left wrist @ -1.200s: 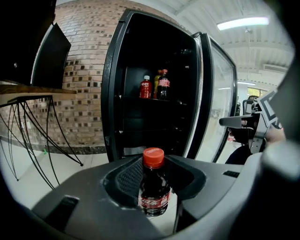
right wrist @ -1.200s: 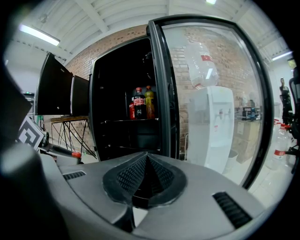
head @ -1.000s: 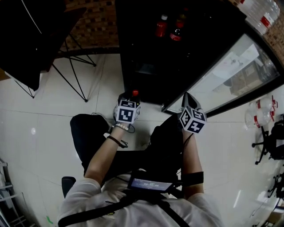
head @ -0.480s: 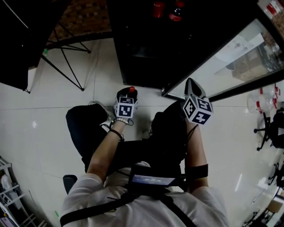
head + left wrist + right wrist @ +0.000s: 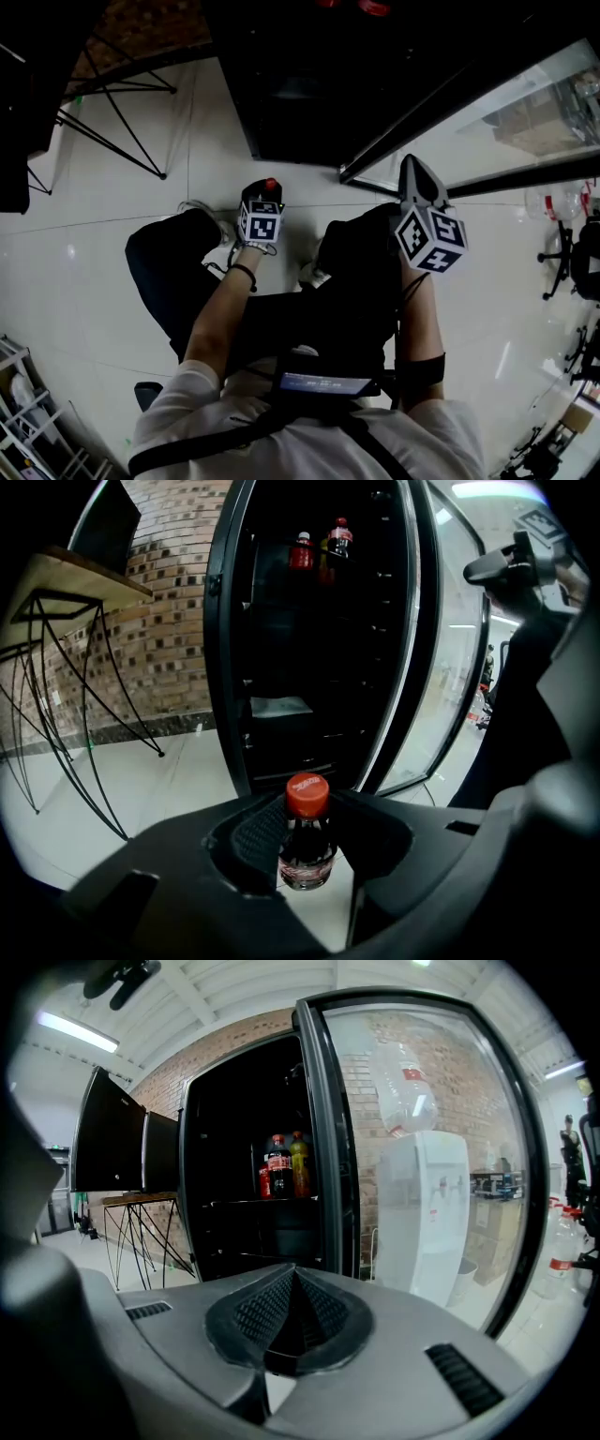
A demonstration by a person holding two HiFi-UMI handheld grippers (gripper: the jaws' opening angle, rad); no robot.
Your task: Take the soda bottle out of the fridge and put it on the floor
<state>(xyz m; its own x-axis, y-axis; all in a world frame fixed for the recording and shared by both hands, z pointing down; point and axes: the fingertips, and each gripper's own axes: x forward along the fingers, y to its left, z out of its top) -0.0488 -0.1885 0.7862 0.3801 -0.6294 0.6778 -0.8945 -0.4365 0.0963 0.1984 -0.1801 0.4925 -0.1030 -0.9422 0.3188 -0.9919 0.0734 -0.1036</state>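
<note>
**A:** What is the left tool holding?

**B:** The left tool (image 5: 309, 834) is clamped on the soda bottle (image 5: 307, 797). Its pads press the dark body from both sides, and the red cap stands upright above them.

**A:** And where is the bottle relative to the fridge?

**B:** It is outside the fridge (image 5: 309, 639), just in front of the open cabinet and low over the white floor (image 5: 112, 244). From the head view, the red cap (image 5: 271, 184) shows just past the tool's marker cube. I cannot tell whether the bottle's base touches the floor.

**A:** What about the right tool?

**B:** The right tool (image 5: 292, 1309) has its jaws together with nothing between them. It is held in front of the fridge too, nearer the door side.

**A:** What is the door like?

**B:** The glass door (image 5: 422, 1147) stands swung open at the fridge's right.

**A:** Is anything left inside?

**B:** There are more bottles (image 5: 281, 1166) grouped on an upper shelf of the fridge, some with red caps.

**A:** And to the fridge's left?

**B:** A table (image 5: 66, 574) on thin black wire legs stands against the brick wall, apart from the fridge.
</note>
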